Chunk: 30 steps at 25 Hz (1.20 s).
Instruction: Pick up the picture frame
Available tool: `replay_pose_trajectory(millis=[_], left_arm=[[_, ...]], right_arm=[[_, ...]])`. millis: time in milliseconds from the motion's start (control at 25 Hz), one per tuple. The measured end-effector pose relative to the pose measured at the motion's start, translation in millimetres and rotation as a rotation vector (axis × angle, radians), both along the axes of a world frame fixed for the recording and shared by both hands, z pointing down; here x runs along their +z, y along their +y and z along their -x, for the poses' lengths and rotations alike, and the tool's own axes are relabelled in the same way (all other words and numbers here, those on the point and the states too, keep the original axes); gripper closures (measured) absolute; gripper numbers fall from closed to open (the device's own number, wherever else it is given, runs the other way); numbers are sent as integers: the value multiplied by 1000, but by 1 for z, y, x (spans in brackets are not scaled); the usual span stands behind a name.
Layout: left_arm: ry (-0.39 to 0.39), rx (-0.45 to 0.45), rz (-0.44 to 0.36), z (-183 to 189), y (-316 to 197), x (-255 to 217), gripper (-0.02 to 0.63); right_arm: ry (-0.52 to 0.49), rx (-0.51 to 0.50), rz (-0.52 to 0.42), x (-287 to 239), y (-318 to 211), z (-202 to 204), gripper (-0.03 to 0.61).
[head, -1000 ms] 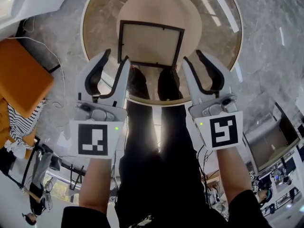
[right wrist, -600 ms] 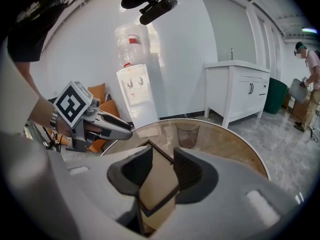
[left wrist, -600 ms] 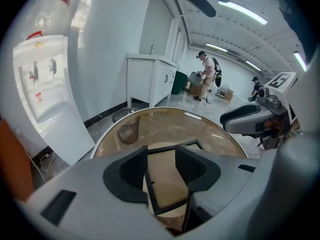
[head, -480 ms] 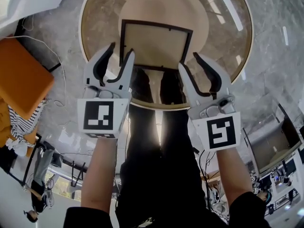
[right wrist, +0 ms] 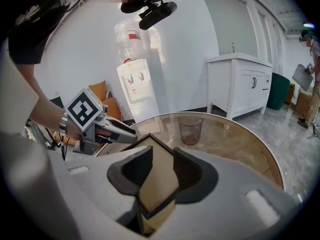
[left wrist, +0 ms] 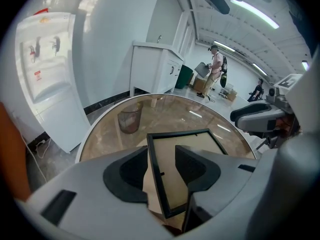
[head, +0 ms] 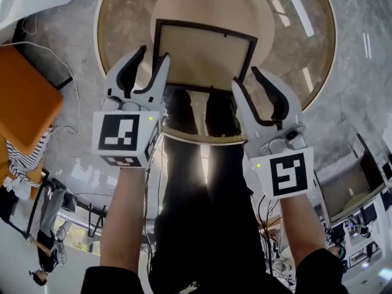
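Note:
The black picture frame [head: 205,57] with a beige panel lies flat on the round glass table [head: 294,48]. My left gripper [head: 153,57] is at the frame's near left corner. In the left gripper view the frame's [left wrist: 200,140] left edge runs between the jaws of that gripper [left wrist: 161,151], which have just been opening and do not press on it. My right gripper [head: 246,78] stands at the near right corner. In the right gripper view that corner of the frame [right wrist: 157,184] sits in the gap of the right gripper [right wrist: 162,154]; these jaws have also just been opening and do not press on it.
A wire wastebasket [left wrist: 130,120] shows through the glass. An orange seat [head: 24,103] is to the left of the table, and a grey box [head: 346,188] to the right. A white cabinet [left wrist: 155,69], a water dispenser [right wrist: 135,89] and a person [left wrist: 216,71] stand farther off.
Both grippers have come down toward the table's near edge, the left one farther. The left jaws stand wider than before and now straddle the frame's corner.

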State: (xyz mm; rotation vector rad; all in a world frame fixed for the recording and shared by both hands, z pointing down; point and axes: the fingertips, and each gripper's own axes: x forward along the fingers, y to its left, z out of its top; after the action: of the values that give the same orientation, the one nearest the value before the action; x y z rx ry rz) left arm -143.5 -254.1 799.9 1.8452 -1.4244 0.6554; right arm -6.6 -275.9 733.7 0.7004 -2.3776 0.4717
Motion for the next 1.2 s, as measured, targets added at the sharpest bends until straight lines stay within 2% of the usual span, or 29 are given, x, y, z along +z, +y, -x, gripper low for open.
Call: replay_pose_trajectory(millis=[360,520,560,680,840,1080,1200], left_arm=[[30,-9,90,7,-8,39,432],[69,-15,134,7,-7,43,470],[80,-10,141,5,-7,43,506],[68,57,149,-4,-7,40,543],[-6,143,95,-10,-14,19,554],[-149,361,-44,-34,-31,-34,558],[-184,387,-72,-42,-33,-54,558]], right_arm=[[-23,-16,34,11,-8,9,449],[-45,-26,44,6,-10,12,451],[-47,-30,46,4,-10,11,451],[-57,-35,61,4,-7,7,453],[-55,-40,52,-1,-9,5,453],[-61,-74,63,-26,-14,6,451],[-58,-115,85,-30,-12,10,449]])
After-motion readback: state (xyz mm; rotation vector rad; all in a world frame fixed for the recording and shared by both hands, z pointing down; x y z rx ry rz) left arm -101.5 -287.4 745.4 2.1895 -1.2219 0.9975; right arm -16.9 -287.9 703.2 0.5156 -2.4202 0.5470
